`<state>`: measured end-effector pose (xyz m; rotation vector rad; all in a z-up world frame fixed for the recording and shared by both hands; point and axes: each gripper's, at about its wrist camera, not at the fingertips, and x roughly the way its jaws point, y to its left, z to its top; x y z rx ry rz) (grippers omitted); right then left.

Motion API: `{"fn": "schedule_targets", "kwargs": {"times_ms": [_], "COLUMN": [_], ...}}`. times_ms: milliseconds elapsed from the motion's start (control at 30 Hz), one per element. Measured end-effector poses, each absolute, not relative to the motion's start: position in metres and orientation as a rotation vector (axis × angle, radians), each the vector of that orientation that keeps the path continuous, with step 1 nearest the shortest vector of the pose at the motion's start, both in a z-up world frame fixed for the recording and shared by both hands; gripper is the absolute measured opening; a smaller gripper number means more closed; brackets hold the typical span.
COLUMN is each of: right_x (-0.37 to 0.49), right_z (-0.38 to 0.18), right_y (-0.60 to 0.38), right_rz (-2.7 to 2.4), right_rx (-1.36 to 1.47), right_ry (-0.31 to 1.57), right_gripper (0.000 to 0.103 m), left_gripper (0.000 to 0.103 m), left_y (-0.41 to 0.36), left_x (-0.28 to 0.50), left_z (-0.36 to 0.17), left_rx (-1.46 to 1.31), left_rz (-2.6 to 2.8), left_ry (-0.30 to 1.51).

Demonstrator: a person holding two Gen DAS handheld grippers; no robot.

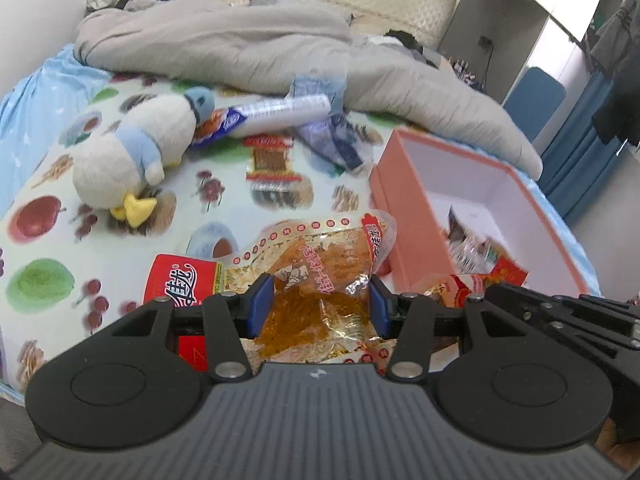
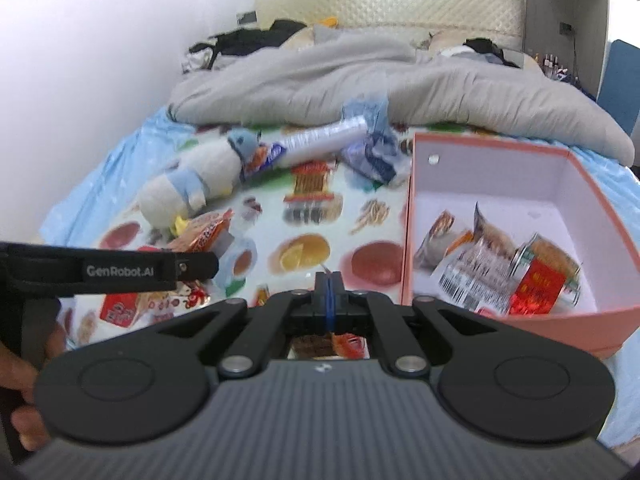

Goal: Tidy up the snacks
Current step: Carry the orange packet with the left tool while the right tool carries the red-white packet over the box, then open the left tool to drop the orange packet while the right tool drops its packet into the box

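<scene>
Over the patterned bedspread point(image 1: 132, 240), the left gripper point(image 1: 322, 306) has its blue pads clamped on a clear snack packet point(image 1: 320, 280) of orange-brown strips, tilted downward. Beside it, the right gripper point(image 2: 329, 280) has its jaws pressed together; whether anything is pinched between them I cannot tell. To the right, the pink box point(image 2: 408, 240) already holds several snack packs point(image 2: 500, 264).

snack packets point(image 2: 500, 264) in box: blurred | packet print: unreadable

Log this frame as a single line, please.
left gripper: shut on orange snack packet | right gripper: shut, contents unclear | pink box: holds some snacks
</scene>
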<state>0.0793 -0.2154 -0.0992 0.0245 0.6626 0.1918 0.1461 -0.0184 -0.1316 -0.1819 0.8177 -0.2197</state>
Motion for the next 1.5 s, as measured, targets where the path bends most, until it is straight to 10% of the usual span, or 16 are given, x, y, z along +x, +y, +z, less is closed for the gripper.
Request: {"fn": "schedule_targets", "kwargs": {"times_ms": [567,1400,1500], "right_x": [0.105,0.168,0.163], "right_z": [-0.017,-0.139,-0.135], "right_y": [-0.298,-0.422,-0.423], "right_rz": [0.049,-0.165,-0.176], "right_rx": [0.038,0.148,0.147], "right_ry": [0.510,0.836,0.834], "right_gripper": [0.003,0.007,0.024], "left_gripper": [0.055,0.056,0.066], "left_y": [-0.126,-0.273,-0.271], "left_x": [0.200,0.295,0.296], "left_z": [-0.038,-0.161,-0.161], "left_rx": [-0.151,-0.104,-0.113], "left_rz": [-0.356,-0.576,-0.598], "left_ry": [0.678,1.053,1.061]}}
